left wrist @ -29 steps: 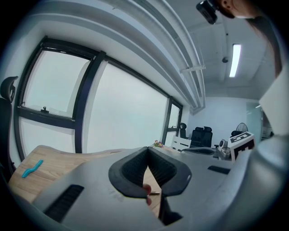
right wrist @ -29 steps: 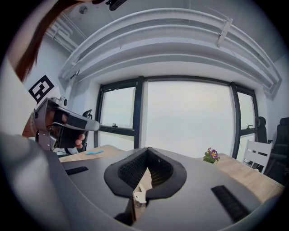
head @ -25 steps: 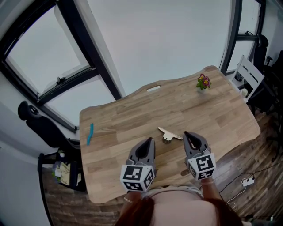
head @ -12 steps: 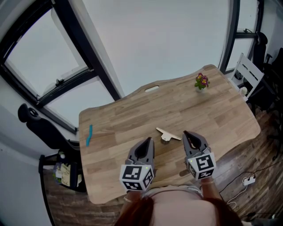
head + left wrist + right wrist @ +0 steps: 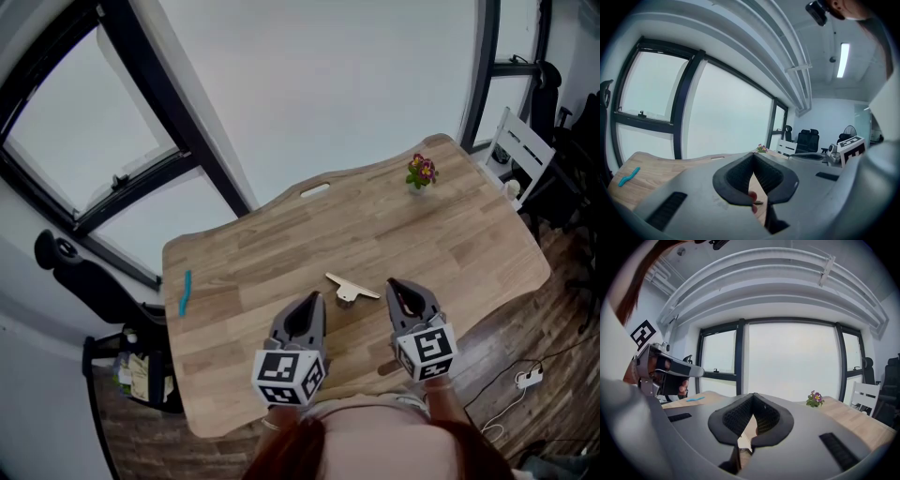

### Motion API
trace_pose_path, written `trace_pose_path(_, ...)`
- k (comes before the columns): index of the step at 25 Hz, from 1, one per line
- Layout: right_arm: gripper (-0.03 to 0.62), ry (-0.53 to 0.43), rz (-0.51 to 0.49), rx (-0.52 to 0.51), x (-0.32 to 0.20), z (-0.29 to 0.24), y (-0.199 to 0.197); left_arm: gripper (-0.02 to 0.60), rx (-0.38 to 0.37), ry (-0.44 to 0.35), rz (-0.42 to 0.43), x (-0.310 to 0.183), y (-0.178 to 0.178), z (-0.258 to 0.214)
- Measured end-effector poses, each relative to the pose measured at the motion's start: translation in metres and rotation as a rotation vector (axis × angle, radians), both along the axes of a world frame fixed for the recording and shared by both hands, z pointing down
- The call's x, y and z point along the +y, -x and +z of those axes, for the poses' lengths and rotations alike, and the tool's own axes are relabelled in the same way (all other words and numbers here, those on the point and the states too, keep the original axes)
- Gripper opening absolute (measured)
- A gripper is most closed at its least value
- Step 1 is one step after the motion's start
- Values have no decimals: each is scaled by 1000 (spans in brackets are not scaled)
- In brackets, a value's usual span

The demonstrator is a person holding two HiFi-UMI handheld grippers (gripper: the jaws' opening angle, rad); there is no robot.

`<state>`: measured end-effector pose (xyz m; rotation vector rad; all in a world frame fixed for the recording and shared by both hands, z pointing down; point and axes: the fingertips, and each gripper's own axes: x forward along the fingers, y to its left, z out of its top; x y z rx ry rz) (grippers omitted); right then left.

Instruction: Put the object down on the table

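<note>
A flat, pale wooden T-shaped piece (image 5: 351, 287) lies on the wooden table (image 5: 272, 248), free of both grippers. In the head view my left gripper (image 5: 315, 300) hovers over the near edge, down and to the left of the piece. My right gripper (image 5: 393, 284) hovers just to the right of it. Both point away from me with their tips pressed together and nothing between them. The left gripper view shows its jaws (image 5: 753, 156) meeting at the tip. In the right gripper view the jaws (image 5: 753, 396) meet the same way.
A blue strip (image 5: 185, 292) lies near the table's left edge. A small pot of flowers (image 5: 418, 172) stands at the far right corner. A white chair (image 5: 518, 150) is beyond the right end and a black office chair (image 5: 75, 272) at the left.
Both grippers stay where they were, shut. The wooden piece lies in the same spot on the table; only the head view has drifted a little.
</note>
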<state>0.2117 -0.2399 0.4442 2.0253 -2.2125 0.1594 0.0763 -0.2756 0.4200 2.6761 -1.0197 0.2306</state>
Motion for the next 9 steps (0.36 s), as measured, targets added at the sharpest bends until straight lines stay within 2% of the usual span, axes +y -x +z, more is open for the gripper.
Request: trace_pose_path(9,0,2,-7,-4,1,7,-3,2,-7,-1,4,0,-4,1)
